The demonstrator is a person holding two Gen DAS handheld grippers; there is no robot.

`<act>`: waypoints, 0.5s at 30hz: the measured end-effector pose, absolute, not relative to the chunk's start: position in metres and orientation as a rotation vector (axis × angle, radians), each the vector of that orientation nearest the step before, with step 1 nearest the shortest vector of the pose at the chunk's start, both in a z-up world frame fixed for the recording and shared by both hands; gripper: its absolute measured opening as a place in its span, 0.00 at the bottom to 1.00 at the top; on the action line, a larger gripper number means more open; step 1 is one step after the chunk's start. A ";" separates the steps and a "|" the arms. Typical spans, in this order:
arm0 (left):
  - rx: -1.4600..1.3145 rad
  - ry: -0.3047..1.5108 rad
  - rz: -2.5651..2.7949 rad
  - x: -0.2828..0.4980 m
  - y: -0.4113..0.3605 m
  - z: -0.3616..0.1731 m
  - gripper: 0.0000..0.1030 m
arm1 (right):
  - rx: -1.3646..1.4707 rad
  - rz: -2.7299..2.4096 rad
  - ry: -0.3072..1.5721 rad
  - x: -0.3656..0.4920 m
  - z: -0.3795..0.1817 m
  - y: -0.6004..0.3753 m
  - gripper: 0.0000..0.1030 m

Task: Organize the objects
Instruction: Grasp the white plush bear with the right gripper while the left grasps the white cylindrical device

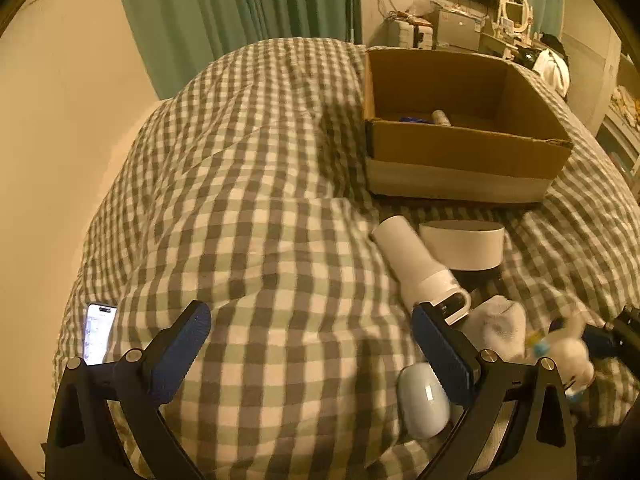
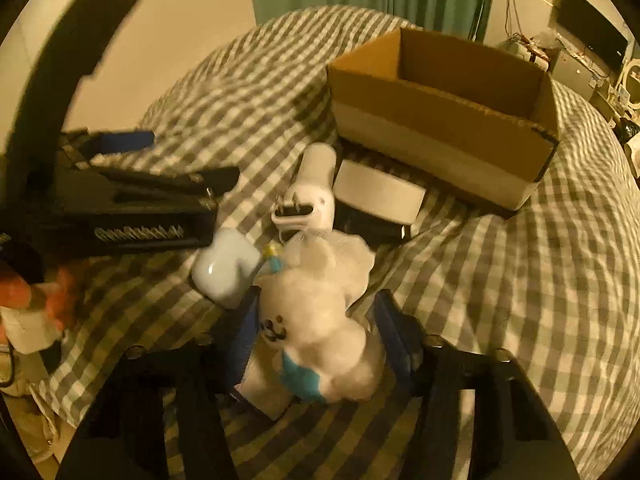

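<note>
Right tongs (image 2: 316,344) clamp the white plush toy (image 2: 320,332), left tongs (image 1: 312,356) gape empty; cardboard box (image 1: 460,148), at one o'clock, holds few items, several remain on the bed (image 1: 260,200).

A grey-and-cream gingham quilt (image 1: 256,208) covers the bed beneath green curtains (image 1: 240,4). A brown cardboard box (image 1: 460,148) carries a white band along its base. A white plush toy (image 2: 320,320) shows turquoise trim, beside a pale blue case (image 2: 226,268) and a white bottle (image 1: 412,264). Blue pads (image 1: 444,356) line black gripper fingers.
</note>
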State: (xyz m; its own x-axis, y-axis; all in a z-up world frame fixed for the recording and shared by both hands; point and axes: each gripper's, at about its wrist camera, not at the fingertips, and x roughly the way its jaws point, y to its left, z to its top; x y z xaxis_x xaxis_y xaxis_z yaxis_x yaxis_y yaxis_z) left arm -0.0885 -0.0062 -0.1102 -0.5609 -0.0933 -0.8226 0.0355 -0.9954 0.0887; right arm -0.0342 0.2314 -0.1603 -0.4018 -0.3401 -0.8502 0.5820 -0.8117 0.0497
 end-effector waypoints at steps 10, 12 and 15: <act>1.533 -0.083 -2.775 -0.119 0.030 -0.122 1.00 | 1.139 -2.465 0.351 -0.070 -0.116 0.266 0.40; 1.550 -0.130 -2.760 -0.126 0.039 -0.130 1.00 | 1.127 -2.490 0.362 -0.073 -0.114 0.268 0.40; 1.563 -0.191 -2.764 -0.131 0.049 -0.140 1.00 | 1.121 -2.499 0.336 -0.076 -0.116 0.274 0.40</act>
State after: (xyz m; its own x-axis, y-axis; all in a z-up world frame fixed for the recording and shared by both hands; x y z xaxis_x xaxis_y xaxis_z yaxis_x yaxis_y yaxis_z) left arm -0.1306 0.0488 -0.1401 -0.5165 -0.0244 -0.8559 -0.0935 -0.9920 0.0847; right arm -0.0760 0.2740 -0.1157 -0.6094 -0.2424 -0.7549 0.4331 -0.8993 -0.0609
